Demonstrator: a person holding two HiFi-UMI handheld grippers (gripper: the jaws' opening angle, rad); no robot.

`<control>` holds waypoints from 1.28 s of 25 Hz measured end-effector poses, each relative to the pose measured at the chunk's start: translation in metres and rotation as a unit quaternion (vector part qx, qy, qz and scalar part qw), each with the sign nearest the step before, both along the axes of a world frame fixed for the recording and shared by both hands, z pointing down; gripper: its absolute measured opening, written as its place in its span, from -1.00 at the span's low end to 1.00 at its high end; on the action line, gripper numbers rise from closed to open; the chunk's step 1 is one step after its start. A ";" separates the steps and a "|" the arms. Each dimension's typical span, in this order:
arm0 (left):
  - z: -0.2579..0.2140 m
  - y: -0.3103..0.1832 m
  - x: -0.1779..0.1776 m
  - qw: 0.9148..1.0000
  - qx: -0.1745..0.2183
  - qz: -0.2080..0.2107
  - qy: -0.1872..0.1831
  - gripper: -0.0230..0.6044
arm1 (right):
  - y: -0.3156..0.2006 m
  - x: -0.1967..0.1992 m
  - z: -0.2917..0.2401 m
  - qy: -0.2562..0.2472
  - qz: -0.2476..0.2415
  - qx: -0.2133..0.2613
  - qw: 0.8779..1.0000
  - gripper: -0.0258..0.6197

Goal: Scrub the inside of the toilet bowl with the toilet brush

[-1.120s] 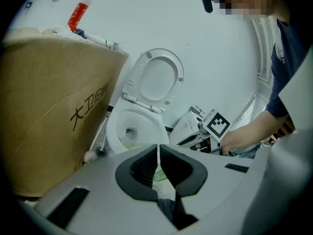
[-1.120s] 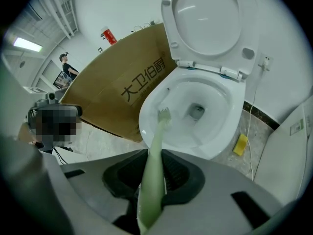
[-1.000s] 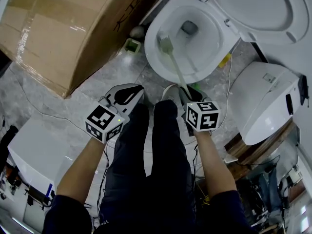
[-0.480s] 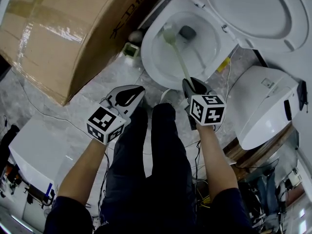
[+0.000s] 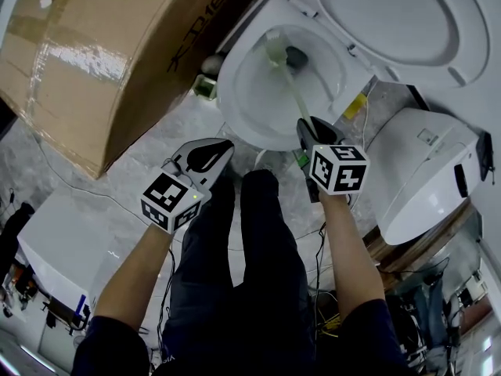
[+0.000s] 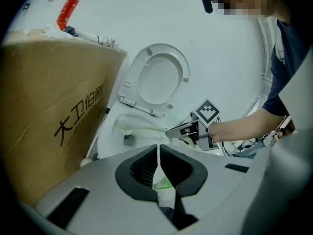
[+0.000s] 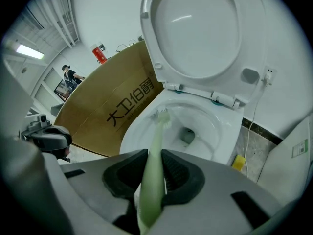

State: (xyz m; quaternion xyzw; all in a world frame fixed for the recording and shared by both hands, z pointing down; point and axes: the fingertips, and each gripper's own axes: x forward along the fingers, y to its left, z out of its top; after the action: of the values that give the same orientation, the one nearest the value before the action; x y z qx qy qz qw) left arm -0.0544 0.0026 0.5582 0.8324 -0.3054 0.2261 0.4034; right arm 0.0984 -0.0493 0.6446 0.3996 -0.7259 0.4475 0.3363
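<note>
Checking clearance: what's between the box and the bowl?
Head view: a small green thing and a round grey one on the floor between box and bowl.

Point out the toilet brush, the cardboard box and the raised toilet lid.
toilet brush (image 7: pixel 153 163), right gripper view, on its pale green handle between the jaws.
cardboard box (image 5: pixel 102 45), head view, on its broad brown face.
toilet lid (image 5: pixel 387 14), head view, on its white inner surface.

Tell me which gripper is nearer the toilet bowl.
Right. The right gripper is at the toilet bowl's near rim, clamping the toilet brush; the left gripper hangs short of it.
</note>
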 end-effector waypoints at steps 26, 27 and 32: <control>-0.001 -0.021 0.057 0.999 0.004 0.037 0.001 -0.79 | -0.007 0.095 0.007 0.032 0.049 -0.006 0.998 -0.63; -0.002 -0.021 0.058 0.999 0.004 0.038 0.001 -0.79 | -0.006 0.098 0.007 0.033 0.051 -0.006 0.998 -0.63; -0.003 -0.019 0.062 0.999 0.008 0.045 0.004 -0.79 | 0.001 0.104 0.008 0.037 0.058 -0.008 0.998 -0.63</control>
State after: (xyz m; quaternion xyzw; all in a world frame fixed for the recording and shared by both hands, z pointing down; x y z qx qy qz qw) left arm 0.0076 -0.0164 0.5548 0.8492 -0.2680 0.2385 0.3876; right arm 0.2022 -0.0483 0.6523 0.4548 -0.6846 0.4571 0.3400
